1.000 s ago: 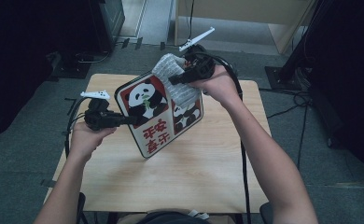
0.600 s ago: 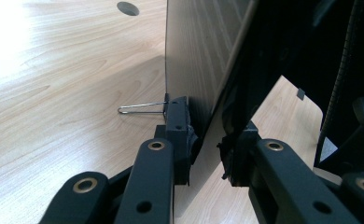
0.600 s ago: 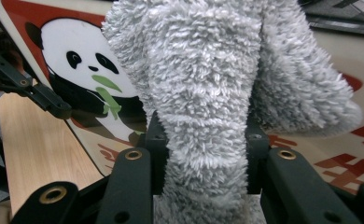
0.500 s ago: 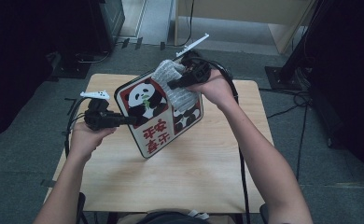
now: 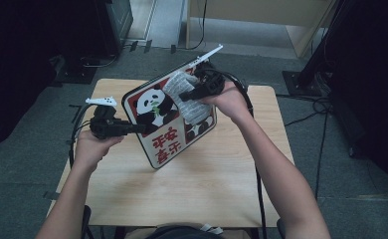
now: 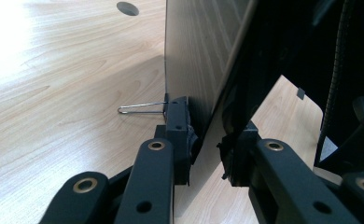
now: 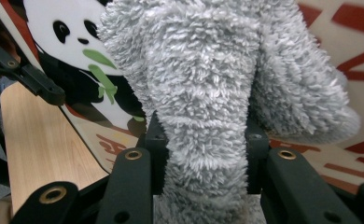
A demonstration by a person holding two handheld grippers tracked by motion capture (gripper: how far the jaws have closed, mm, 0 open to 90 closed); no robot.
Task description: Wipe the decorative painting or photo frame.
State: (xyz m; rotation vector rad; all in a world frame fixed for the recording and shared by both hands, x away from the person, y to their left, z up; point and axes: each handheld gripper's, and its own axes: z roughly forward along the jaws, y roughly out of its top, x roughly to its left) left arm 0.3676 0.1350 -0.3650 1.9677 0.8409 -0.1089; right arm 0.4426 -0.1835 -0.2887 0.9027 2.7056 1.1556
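Above table (image 5: 132,199), cloth (image 5: 192,102) in right tool (image 5: 184,95)

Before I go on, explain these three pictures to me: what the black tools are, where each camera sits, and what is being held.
A person holds a hand-held gripper in each hand, a two-jawed clamp with its own camera. One picture looks down from above the table. The other two look along each clamp's jaws. The left hand-held gripper is clamped on the edge of a panda board, which stands tilted over the table. The right hand-held gripper is clamped on a fluffy grey cloth and presses it against the board's printed face.
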